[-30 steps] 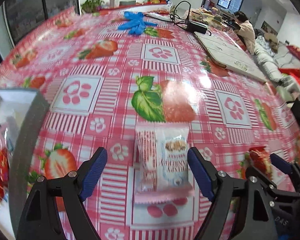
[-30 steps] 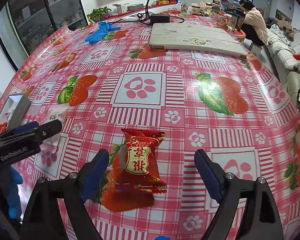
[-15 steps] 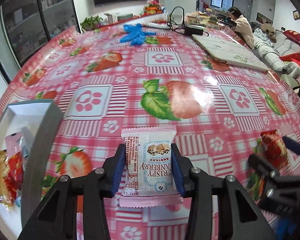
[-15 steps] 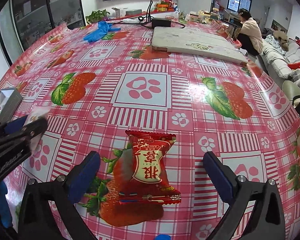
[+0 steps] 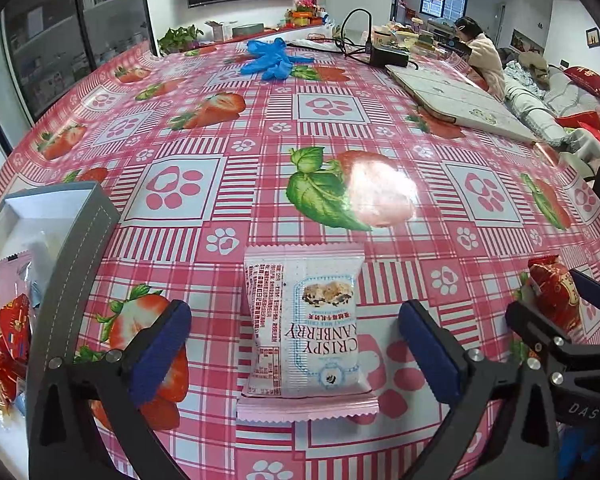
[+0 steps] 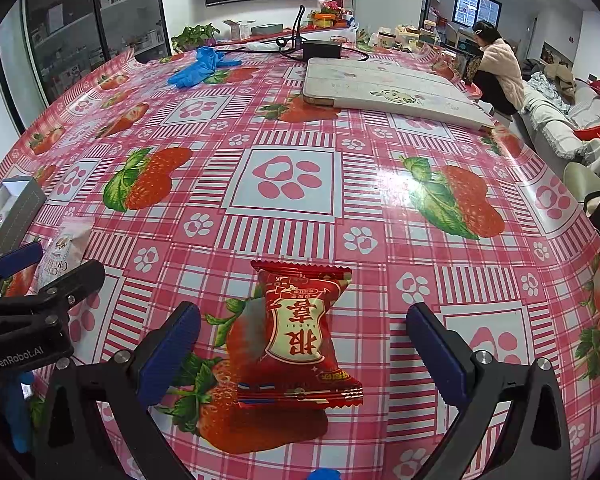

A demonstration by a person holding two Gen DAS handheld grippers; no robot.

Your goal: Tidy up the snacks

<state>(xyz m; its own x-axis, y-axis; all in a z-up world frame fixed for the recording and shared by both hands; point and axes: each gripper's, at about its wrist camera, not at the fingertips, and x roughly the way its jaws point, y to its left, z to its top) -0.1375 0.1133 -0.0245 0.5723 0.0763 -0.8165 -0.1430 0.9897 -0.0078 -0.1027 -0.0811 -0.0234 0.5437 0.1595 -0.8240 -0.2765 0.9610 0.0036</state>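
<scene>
Pink-white cranberry packet [image 5: 306, 328]; red candy [image 6: 296, 336].

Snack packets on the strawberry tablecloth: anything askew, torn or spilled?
Nothing stands out. The pink-and-white cranberry crisp packet lies flat and sealed between the open left gripper; the red sweet packet lies intact between the open right gripper. Other snacks sit inside the grey box.

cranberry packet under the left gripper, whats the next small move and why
Probably close the left gripper on the cranberry packet. Its jaws have just been opening and now stand wide, with the packet lying flat on the table between the pads, touching neither. The box with other snacks sits just to the left, so a grip now likely sets up a short carry.
</scene>
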